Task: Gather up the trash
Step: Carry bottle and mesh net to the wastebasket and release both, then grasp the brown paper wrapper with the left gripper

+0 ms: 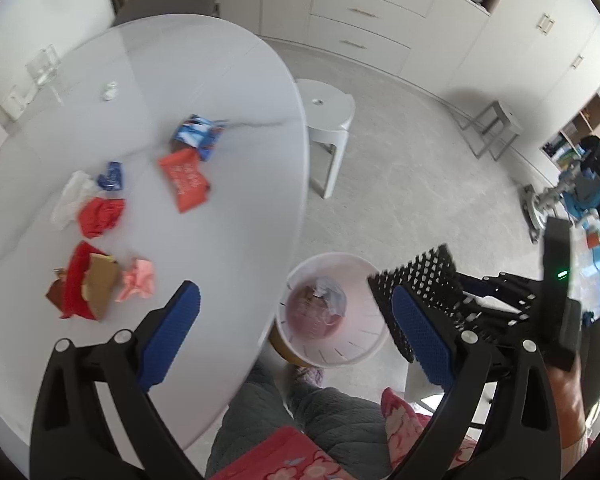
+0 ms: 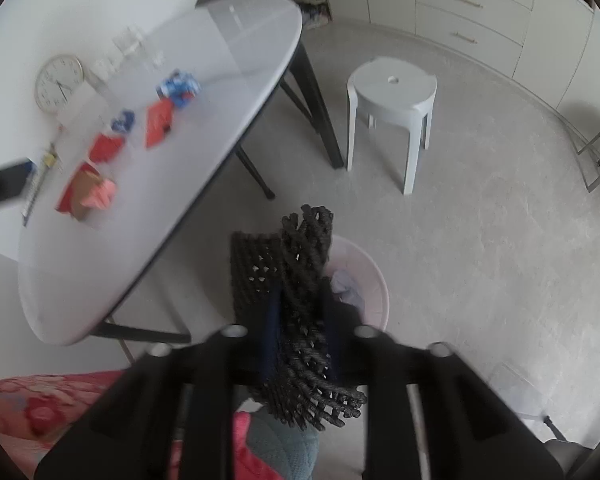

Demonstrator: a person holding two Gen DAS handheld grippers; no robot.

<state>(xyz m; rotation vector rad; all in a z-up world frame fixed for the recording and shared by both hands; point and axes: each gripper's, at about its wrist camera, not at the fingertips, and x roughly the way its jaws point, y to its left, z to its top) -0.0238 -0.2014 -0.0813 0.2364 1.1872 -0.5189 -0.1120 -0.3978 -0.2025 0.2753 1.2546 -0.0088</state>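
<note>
My right gripper (image 2: 300, 312) is shut on a black foam net sleeve (image 2: 300, 276) and holds it over the pale pink trash bin (image 2: 374, 280) on the floor; the sleeve also shows in the left wrist view (image 1: 416, 276). The bin (image 1: 364, 344) holds crumpled paper and wrappers. My left gripper (image 1: 296, 316) is open and empty, at the table's edge above the bin. On the white oval table (image 1: 228, 92) lie an orange wrapper (image 1: 186, 180), a blue wrapper (image 1: 198, 134), red crumpled paper (image 1: 100, 216), a pink scrap (image 1: 138, 280) and a red-and-brown carton (image 1: 86, 284).
A white plastic stool (image 2: 392, 92) stands on the floor past the table. A clock (image 2: 58, 82), a glass and a phone (image 2: 2, 186) sit at the table's far side. Cabinets line the far wall. The person's knees are below the grippers.
</note>
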